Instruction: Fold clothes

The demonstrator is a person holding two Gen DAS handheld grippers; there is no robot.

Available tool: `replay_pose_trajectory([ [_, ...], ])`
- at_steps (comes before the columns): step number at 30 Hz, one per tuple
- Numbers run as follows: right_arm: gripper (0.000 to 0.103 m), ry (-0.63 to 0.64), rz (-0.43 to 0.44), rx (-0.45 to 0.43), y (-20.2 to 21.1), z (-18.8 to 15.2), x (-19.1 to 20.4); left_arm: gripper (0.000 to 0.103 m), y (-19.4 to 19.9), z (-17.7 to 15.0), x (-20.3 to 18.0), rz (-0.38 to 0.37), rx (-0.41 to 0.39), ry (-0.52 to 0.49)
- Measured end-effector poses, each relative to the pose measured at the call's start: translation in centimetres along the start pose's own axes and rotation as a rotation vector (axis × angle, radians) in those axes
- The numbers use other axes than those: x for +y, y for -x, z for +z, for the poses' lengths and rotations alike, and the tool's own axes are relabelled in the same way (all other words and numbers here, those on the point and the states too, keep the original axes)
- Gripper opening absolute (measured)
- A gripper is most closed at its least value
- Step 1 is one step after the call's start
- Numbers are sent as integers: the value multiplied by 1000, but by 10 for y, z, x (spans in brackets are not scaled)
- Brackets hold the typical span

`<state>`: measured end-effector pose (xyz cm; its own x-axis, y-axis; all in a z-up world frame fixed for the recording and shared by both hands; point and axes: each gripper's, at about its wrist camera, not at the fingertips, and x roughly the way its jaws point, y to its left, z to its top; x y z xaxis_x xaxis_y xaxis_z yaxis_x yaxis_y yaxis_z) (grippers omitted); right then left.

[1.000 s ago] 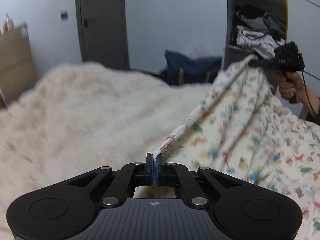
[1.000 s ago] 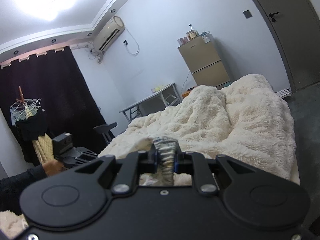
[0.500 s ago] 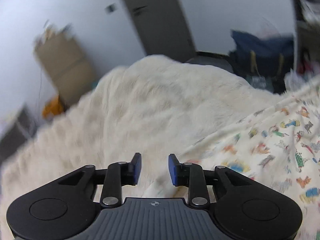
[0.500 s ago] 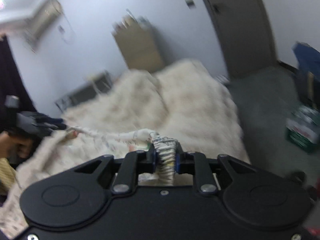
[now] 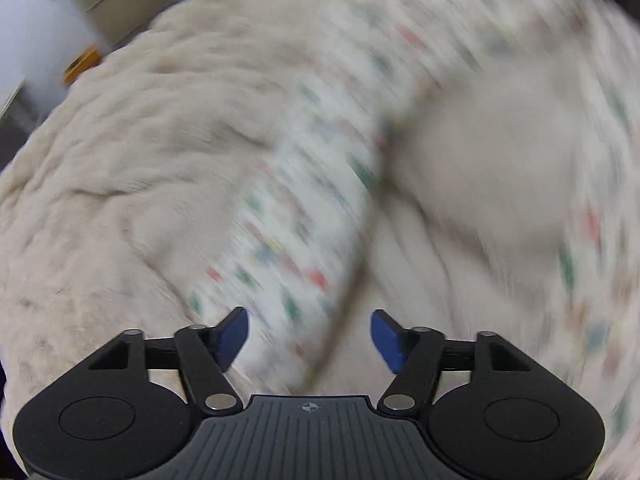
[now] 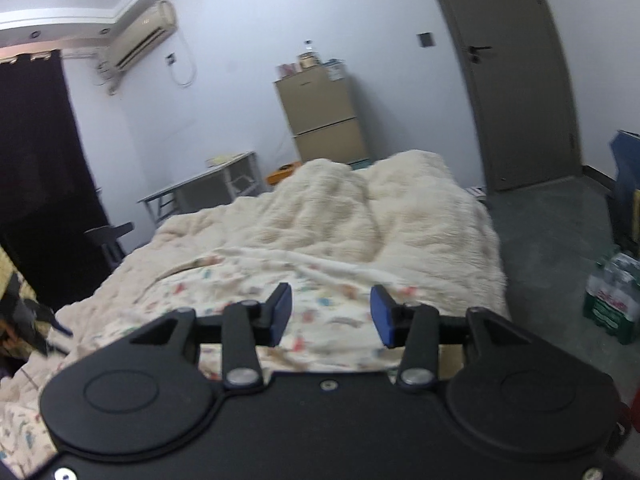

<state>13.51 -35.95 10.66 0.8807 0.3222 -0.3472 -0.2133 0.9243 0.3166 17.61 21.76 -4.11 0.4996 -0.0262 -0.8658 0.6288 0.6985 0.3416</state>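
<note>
A white garment with a small coloured print (image 5: 304,208) lies spread on the fluffy cream blanket (image 5: 120,168); the left wrist view is blurred by motion. My left gripper (image 5: 308,338) is open and empty, just above a strip of the garment. In the right wrist view the garment (image 6: 320,320) lies flat on the near part of the bed. My right gripper (image 6: 330,314) is open and empty above it. The left gripper (image 6: 36,320) shows dimly at the far left edge.
The cream blanket (image 6: 360,216) covers the whole bed. A tan fridge (image 6: 320,116), a grey desk (image 6: 204,188) and a chair (image 6: 108,236) stand beyond it. A door (image 6: 516,72) is at the right, with water bottles (image 6: 612,300) on the floor.
Both grippers have let go of the garment and opened. The garment, held stretched between them a second ago, now lies on the bed. The left gripper has tipped down toward it.
</note>
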Motion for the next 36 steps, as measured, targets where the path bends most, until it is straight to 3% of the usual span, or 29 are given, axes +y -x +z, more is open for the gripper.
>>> replay_pose_trajectory([
  [1,43,5,6,6,-1,1,5,64,-8,-5,-8,58,-4,-29],
  [3,43,13,7,16,-4,2,12,29,-23,-12,-13,163,-24,-21],
  [4,43,17,1,22,-6,4,14,1,-27,-10,-4,163,-34,39],
  [6,42,20,-11,28,-7,7,15,0,-24,-6,19,174,-74,134],
  [7,42,18,-18,28,-6,8,15,0,-12,-2,39,218,-118,180],
  [12,42,-15,-32,47,-13,7,11,0,24,35,120,471,-175,394],
  [13,42,-11,-34,53,-16,7,12,4,24,39,130,416,-157,445],
  [14,42,-7,-35,57,-17,6,12,26,21,41,141,308,-121,529],
  [15,42,-3,-34,55,-17,6,13,40,17,40,150,201,-91,610],
  [16,42,2,-32,54,-17,6,14,65,10,35,154,114,-82,674],
  [17,42,3,-31,53,-17,6,15,67,2,28,157,54,-76,728],
  [19,42,-3,-26,59,-20,4,15,66,-25,0,157,-90,-58,907],
  [22,42,0,-21,71,-25,1,18,66,-67,-36,144,-168,-11,1077],
  [24,42,11,-16,71,-26,1,20,62,-78,-49,140,-194,-4,1105],
  [26,42,16,-16,70,-27,1,20,25,-76,-58,136,-243,-52,1123],
  [28,42,15,-20,71,-29,2,20,18,-63,-65,137,-271,-116,1125],
  [29,42,12,-25,71,-31,2,19,9,-54,-66,137,-286,-156,1112],
  [30,42,6,-31,73,-33,2,18,3,-38,-70,138,-337,-227,1089],
  [31,42,4,-31,77,-35,1,17,0,-34,-72,139,-365,-246,1091],
  [33,42,-4,-30,87,-40,-1,15,0,-26,-74,138,-385,-267,1083],
  [36,42,-3,-31,102,-47,-3,14,14,-32,-72,133,-354,-223,1039],
])
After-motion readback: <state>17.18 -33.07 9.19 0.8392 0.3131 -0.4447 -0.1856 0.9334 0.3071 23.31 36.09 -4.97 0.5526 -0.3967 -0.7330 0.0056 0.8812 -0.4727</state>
